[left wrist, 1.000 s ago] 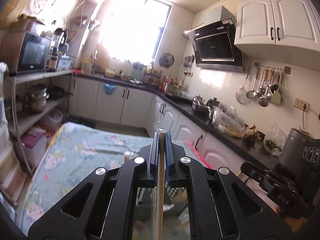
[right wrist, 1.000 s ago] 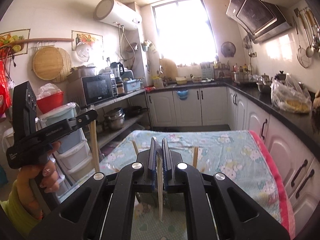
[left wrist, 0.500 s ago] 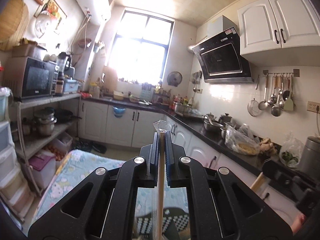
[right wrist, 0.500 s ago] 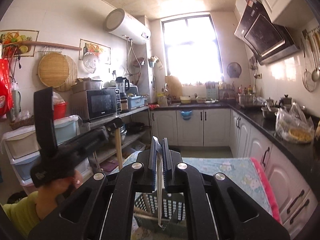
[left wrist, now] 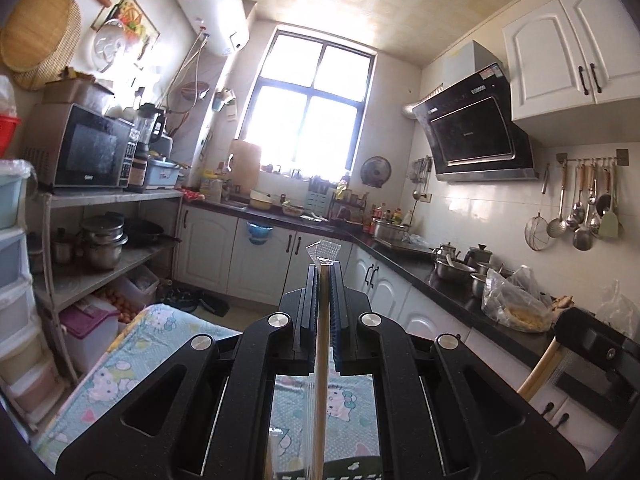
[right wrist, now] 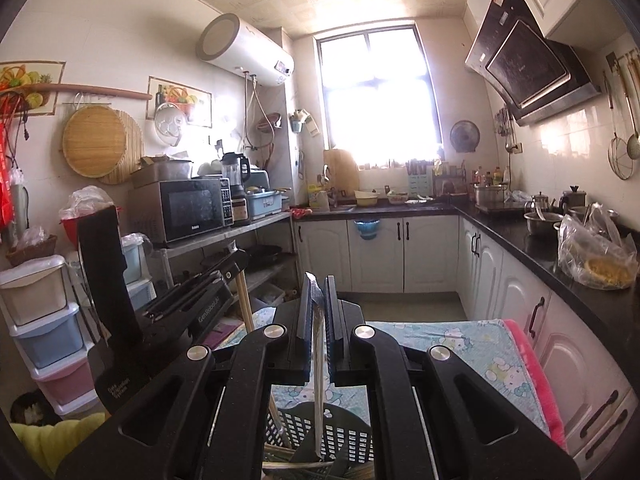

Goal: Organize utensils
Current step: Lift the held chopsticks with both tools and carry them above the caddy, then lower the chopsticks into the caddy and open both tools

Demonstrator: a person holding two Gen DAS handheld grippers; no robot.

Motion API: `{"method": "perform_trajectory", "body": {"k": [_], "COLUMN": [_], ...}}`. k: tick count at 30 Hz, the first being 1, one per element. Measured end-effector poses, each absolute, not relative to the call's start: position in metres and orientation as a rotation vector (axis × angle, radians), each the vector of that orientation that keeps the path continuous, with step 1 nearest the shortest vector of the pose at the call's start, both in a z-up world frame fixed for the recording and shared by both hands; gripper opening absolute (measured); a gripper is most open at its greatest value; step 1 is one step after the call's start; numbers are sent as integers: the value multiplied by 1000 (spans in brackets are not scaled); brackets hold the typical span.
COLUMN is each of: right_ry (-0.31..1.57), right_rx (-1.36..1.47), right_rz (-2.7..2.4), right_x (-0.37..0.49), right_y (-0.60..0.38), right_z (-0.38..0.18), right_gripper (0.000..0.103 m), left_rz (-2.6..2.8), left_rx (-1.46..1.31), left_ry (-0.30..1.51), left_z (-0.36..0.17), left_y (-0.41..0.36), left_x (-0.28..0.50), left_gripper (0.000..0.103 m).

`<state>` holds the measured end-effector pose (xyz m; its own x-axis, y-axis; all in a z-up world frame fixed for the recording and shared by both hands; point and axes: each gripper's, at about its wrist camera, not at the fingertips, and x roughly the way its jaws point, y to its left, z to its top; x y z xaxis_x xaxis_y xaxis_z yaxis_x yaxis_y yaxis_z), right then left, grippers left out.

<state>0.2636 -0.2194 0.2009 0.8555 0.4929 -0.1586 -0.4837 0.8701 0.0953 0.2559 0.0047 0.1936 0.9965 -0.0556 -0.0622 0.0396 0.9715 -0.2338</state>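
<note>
Left hand-held gripper (left wrist: 324,276) pinching wrapped chopsticks (left wrist: 320,380) | right hand-held gripper (right wrist: 318,292) gripping another pair (right wrist: 319,380) above basket (right wrist: 320,432) | risk: slipping, missing basket.

black two-finger grippers, silver screws

matte black plastic left gripper (left wrist: 324,276) and right gripper (right wrist: 319,292), blue-lined fingers (left wrist: 336,320), round silver screws (right wrist: 274,331), white lettering, yellow-green sleeve (right wrist: 48,440).

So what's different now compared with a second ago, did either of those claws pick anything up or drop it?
Neither. Both claws rose: a second ago the flowered cloth filled their views, now the far kitchen does, and the dark basket sits below the right gripper. The left gripper still clamps its wrapped wooden stick; the right still clamps its wrapped stick, hanging into the basket.
</note>
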Motion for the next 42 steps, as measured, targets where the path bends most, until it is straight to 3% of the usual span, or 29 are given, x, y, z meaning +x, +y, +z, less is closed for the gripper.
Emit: {"method": "perform_trajectory", "body": {"k": [42], "right_ry": [374], "right_rx": [67], "right_rz": [473], "right_x": [300], "right_y": [-218], "right_z": [102], "right_gripper": [6], "left_rz": [-82], "left_rx": [-140], "left_ry": [217], "left_z": [117], "left_y": [-15], "left_x": [262], "left_gripper": [3]}}
